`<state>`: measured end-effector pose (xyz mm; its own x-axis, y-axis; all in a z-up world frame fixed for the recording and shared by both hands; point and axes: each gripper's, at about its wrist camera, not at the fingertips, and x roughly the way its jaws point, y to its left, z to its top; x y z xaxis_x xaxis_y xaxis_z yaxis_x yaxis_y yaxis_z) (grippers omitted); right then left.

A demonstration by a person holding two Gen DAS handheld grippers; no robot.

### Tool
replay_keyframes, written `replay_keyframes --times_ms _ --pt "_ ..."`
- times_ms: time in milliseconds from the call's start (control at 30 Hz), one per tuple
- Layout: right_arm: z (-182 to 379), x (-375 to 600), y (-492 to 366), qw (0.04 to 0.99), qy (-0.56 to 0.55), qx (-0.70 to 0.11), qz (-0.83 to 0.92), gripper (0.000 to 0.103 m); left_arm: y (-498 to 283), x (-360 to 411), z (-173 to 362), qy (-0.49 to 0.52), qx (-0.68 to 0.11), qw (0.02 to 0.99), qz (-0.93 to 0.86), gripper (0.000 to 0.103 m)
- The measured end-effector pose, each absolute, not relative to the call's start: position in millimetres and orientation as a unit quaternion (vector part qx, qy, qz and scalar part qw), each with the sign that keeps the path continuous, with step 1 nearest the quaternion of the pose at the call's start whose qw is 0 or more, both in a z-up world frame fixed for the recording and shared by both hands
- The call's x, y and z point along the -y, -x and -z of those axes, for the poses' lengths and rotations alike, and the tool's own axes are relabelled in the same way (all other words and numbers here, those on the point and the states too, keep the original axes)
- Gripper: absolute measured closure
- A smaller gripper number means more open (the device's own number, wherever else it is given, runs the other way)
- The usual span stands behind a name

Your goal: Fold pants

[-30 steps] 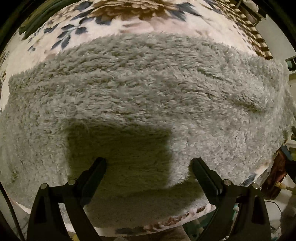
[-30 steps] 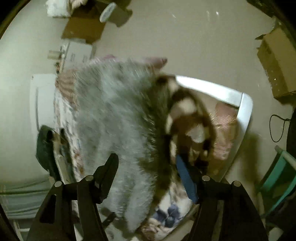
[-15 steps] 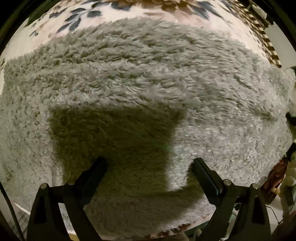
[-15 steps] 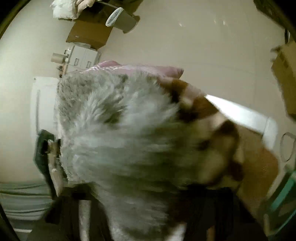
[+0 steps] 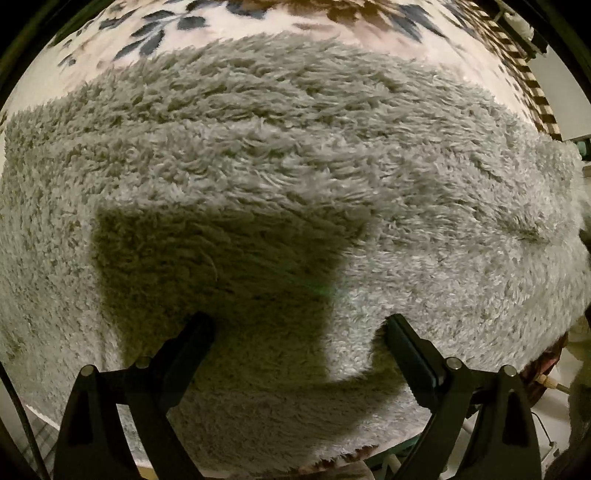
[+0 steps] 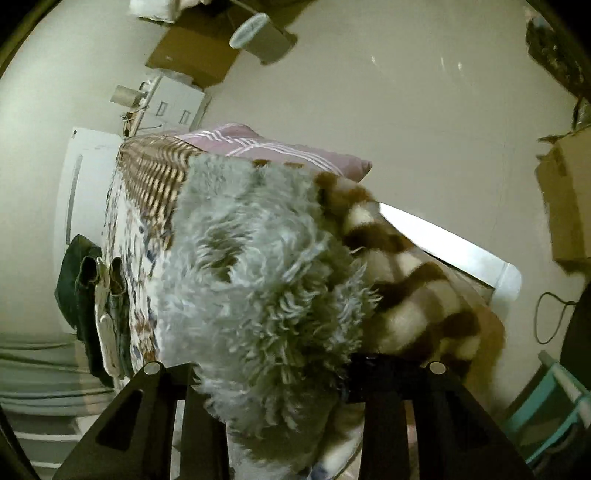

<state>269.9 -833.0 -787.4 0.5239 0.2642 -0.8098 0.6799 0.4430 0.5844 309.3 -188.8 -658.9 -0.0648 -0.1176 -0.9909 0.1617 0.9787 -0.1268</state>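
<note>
The pants [image 5: 295,166] are fluffy grey fleece spread flat on a floral bedspread [image 5: 332,22], filling the left wrist view. My left gripper [image 5: 297,328] is open, its fingers [image 5: 188,347] just above the fleece near its front edge, casting a square shadow. In the right wrist view a thick bunch of the grey pants [image 6: 266,295] fills the space between the fingers of my right gripper [image 6: 273,384]. The fingertips are buried in the pile, and the fleece hangs from them over the bed.
A brown-and-cream striped fluffy blanket [image 6: 399,280] and a pink striped pillow [image 6: 258,144] lie on the bed. The white bed frame [image 6: 461,240] runs along the right. Dark clothes [image 6: 88,302] hang at the left. Cardboard boxes [image 6: 569,206] stand on the floor.
My right gripper has closed on the grey fleece and lifted a bunch of it up close to the camera. My left gripper has come lower over the pants and stays open.
</note>
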Motion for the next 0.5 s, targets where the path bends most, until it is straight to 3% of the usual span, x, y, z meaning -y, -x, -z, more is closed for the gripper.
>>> replay_keyframes --times_ms 133,267,300,500 --pt "790.9 833.7 -291.4 0.698 -0.480 -0.508 0.156 0.067 -314.7 202.2 652.0 -0.016 -0.723 0.684 0.100 0.008" --pt "771.2 831.2 -266.0 0.696 -0.485 -0.511 0.140 0.026 -312.1 203.9 651.4 -0.013 -0.723 0.684 0.096 0.008" --pt "771.1 833.2 -252.3 0.690 -0.499 -0.506 0.139 0.020 -312.0 204.2 652.8 -0.013 -0.723 0.684 0.095 0.008" --pt "778.1 851.0 -238.5 0.712 -0.495 -0.464 0.179 0.020 -309.4 209.7 656.9 -0.020 -0.723 0.685 0.087 0.007"
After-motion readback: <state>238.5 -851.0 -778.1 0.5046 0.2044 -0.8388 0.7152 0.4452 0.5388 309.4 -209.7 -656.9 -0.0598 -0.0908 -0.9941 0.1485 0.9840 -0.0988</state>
